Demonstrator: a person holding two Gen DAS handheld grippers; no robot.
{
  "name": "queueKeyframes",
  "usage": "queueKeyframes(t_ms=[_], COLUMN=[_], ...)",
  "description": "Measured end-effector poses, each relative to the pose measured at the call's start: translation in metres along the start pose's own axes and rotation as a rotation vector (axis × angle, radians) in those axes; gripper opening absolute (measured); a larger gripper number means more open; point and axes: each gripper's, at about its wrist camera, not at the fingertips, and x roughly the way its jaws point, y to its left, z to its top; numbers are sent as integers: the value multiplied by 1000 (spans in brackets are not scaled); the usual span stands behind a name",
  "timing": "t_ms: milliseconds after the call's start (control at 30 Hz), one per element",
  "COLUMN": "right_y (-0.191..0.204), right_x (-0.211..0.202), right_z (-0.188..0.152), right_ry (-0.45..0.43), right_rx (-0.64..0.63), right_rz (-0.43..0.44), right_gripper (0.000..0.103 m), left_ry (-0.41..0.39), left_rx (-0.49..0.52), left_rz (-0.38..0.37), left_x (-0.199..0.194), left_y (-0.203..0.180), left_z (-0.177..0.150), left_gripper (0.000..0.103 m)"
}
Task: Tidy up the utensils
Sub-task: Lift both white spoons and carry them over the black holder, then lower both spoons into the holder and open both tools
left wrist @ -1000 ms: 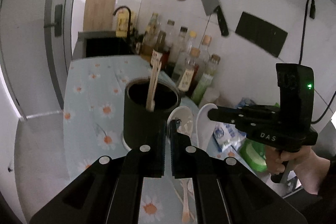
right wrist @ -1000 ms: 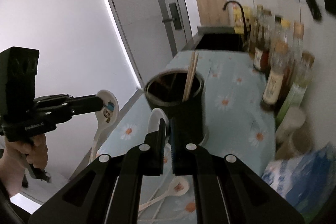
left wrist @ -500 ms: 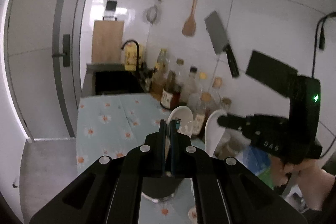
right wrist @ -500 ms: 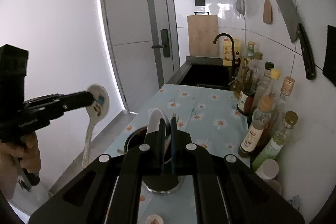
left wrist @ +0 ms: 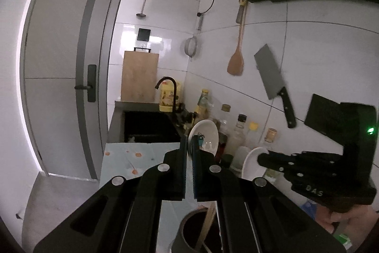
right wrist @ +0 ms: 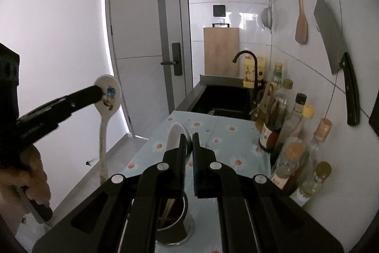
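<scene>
My left gripper is shut on a white spoon with a printed bowl; from the right wrist view the same spoon hangs handle-down from it, high above the floor side of the counter. My right gripper is shut on a plain white spoon, seen also in the left wrist view. Both are held above the dark utensil holder, which holds wooden chopsticks; the holder also shows in the left wrist view.
The counter has a blue daisy cloth. Several bottles line the right wall. A black sink with a faucet lies beyond. A cleaver and a wooden spatula hang on the tiles.
Both grippers have risen well above the holder with their spoons; the holder has dropped to the bottom edge of both views.
</scene>
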Motion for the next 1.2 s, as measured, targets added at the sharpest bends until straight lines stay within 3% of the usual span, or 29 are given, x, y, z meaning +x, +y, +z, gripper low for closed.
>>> queueKeyframes(t_ms=[300,700,1133,1200], right_y=[-3,1,10,8], right_x=[21,43,50,51], right_z=[-5,-29,-45,-46], right_ry=[29,94,139,156], right_rx=[-18,-26,-3,27], right_rz=[-18,-9,22,41], right_gripper=[6,6,8,15], left_ry=[-8,25,99,116], left_rx=[11,17,10,-2], left_rz=[29,58,20,6], left_x=[27,46,49,49], left_y=[3,4,3,4], left_z=[-11,-49,-76,-77], left_gripper=[3,3,6,8])
